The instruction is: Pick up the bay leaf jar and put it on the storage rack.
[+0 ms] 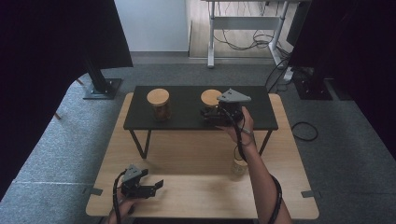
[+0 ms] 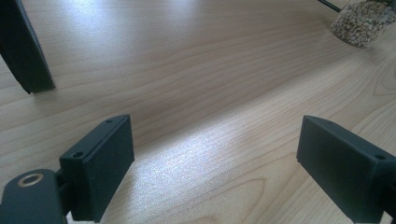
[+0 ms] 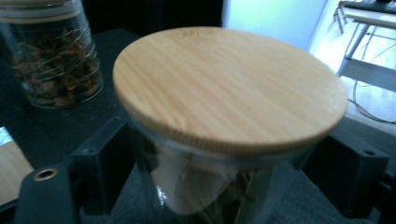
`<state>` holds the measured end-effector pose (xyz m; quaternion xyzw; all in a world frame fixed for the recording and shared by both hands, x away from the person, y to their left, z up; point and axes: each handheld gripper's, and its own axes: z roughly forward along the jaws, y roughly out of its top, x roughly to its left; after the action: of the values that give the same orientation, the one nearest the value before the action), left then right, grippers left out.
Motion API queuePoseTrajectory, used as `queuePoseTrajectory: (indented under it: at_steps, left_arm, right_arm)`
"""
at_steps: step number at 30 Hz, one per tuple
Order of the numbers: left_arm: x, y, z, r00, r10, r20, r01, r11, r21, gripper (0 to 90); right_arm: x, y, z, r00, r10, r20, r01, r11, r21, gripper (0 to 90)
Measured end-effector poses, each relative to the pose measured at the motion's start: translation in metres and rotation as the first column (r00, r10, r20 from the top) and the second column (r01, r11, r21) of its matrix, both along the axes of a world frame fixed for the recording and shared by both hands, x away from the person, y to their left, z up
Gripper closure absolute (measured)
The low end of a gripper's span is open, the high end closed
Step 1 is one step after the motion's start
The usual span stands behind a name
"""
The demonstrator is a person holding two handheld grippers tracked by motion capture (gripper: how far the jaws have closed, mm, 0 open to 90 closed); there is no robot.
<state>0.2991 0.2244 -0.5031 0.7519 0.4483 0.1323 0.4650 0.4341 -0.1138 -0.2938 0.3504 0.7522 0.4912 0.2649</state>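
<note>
Now, at the table:
Right gripper: the right gripper [image 1: 211, 115] sits on the black shelf [image 1: 187, 122] at the far side of the table [image 1: 187, 158], held by a hand [image 1: 240, 125] that reaches in from the near edge.
Right jaws: they stand on either side of the jar [image 3: 210, 186], just under its lid [image 3: 229, 88]; the right gripper view shows a thin gap at each side, so the glass sits between them unpressed, jaws released.
Jar: upright on the shelf, right of its middle, wooden lid on, something dark inside behind the glass.
Second jar: a second jar [image 1: 159, 105] with the same kind of lid stands on the left part of the shelf, well apart from the first; it holds brown pieces.
Left gripper: the left gripper [image 1: 156, 185] lies low over the near left part of the table, in the person's left hand [image 1: 122, 206].
Left jaws: spread wide, bare wood between them.
Third jar: a small jar of pale grains [image 2: 362, 21] lies toward the right of the table, near the right forearm.
</note>
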Motion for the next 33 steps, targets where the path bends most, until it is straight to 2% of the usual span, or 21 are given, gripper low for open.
queuePoseTrajectory:
  at_steps: [9, 15, 18, 23, 33]
  left_arm:
    - [0.000, 0.000, 0.000, 1.0000, 0.003, -0.002, -0.003, 1.0000, 0.003, 10.3]
    - [0.000, 0.000, 0.000, 1.0000, 0.008, -0.002, -0.008, 0.9999, 0.008, 10.2]
    - [0.000, 0.000, 0.000, 1.0000, 0.008, -0.001, -0.008, 0.9999, 0.008, 10.2]
    - [0.000, 0.001, 0.000, 0.9999, 0.011, -0.003, -0.011, 0.9999, 0.002, 10.1]
    - [0.000, 0.001, 0.000, 0.9999, 0.014, -0.003, -0.014, 0.9999, 0.003, 10.0]
  right_arm:
    - [-0.010, -0.010, -0.003, 0.9996, -0.026, 0.015, 0.025, 0.9994, 0.024, 12.7]
    - [-0.015, -0.016, -0.006, 0.9997, -0.013, 0.020, 0.012, 0.9989, 0.044, 12.6]
    - [-0.020, -0.016, -0.009, 0.9996, -0.011, 0.025, 0.010, 0.9993, 0.037, 12.4]
    - [-0.030, -0.016, -0.011, 0.9990, -0.004, 0.044, 0.003, 0.9996, 0.029, 12.1]
    - [-0.051, -0.021, -0.020, 0.9983, 0.016, 0.057, -0.018, 0.9989, 0.044, 11.6]
